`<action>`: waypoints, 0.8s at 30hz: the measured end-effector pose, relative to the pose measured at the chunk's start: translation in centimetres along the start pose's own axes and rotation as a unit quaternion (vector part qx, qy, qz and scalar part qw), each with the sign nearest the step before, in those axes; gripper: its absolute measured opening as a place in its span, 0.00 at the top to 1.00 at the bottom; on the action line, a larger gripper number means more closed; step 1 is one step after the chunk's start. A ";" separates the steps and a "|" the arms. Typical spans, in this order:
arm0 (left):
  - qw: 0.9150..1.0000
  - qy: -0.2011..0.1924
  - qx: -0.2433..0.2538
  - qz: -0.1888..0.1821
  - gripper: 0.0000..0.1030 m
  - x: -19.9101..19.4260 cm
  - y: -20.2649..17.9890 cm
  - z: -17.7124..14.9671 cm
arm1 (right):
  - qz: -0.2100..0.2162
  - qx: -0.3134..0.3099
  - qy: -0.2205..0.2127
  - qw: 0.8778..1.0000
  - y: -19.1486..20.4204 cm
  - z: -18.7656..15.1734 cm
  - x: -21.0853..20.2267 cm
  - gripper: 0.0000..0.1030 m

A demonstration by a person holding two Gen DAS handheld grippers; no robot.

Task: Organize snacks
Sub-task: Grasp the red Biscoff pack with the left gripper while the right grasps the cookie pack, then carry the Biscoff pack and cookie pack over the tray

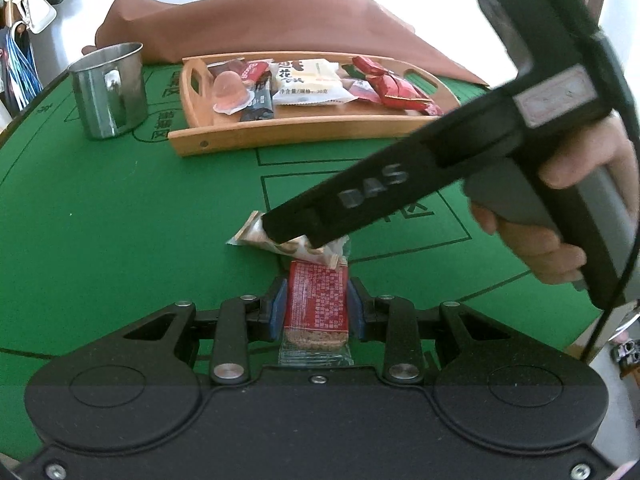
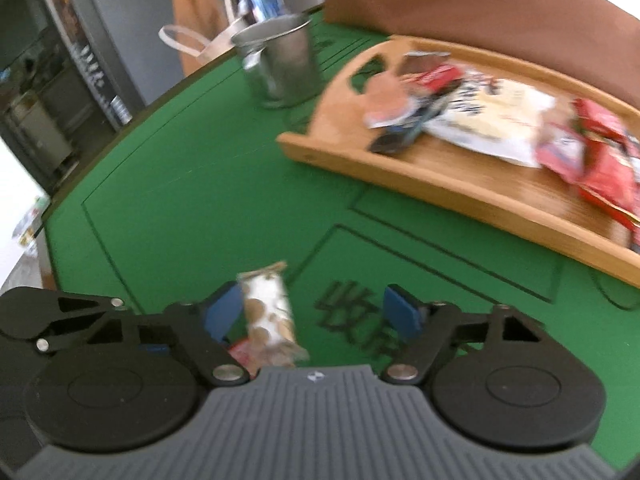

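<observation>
My left gripper (image 1: 317, 308) is shut on a red-wrapped snack bar (image 1: 318, 300), its blue pads pressing both long sides just above the green table. Just beyond it lies a beige cookie packet (image 1: 256, 236). One black finger (image 1: 304, 224) of the right gripper reaches over it from the right. In the right wrist view my right gripper (image 2: 314, 312) stands open around that cookie packet (image 2: 268, 312). The packet sits close to the left pad, and the right pad is well apart from it. The view is blurred. A wooden tray (image 1: 304, 130) (image 2: 440, 184) at the back holds several snacks.
A steel mug (image 1: 108, 92) (image 2: 284, 64) stands left of the tray. A brown cloth (image 1: 260, 24) is heaped behind the tray. A person's hand (image 1: 560, 248) grips the right gripper's handle at the right. The green mat (image 1: 120, 220) spreads to the left.
</observation>
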State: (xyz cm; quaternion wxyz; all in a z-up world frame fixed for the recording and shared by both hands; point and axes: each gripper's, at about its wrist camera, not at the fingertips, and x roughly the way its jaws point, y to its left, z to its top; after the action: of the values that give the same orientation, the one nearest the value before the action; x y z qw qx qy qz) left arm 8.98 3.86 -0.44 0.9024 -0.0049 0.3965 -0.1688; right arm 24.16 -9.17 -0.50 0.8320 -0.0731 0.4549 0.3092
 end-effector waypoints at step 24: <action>1.000 -0.007 -0.019 -0.017 0.70 -0.1 0.9 -0.3 | -0.028 -0.040 0.014 0.999 2.3 -0.2 0.2 0.71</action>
State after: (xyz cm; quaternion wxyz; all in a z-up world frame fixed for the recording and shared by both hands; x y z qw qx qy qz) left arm 8.98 4.80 -0.69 0.9019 -0.0303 0.3932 -0.1763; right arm 22.73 -7.36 -0.43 0.8300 -0.1234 0.4519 0.3027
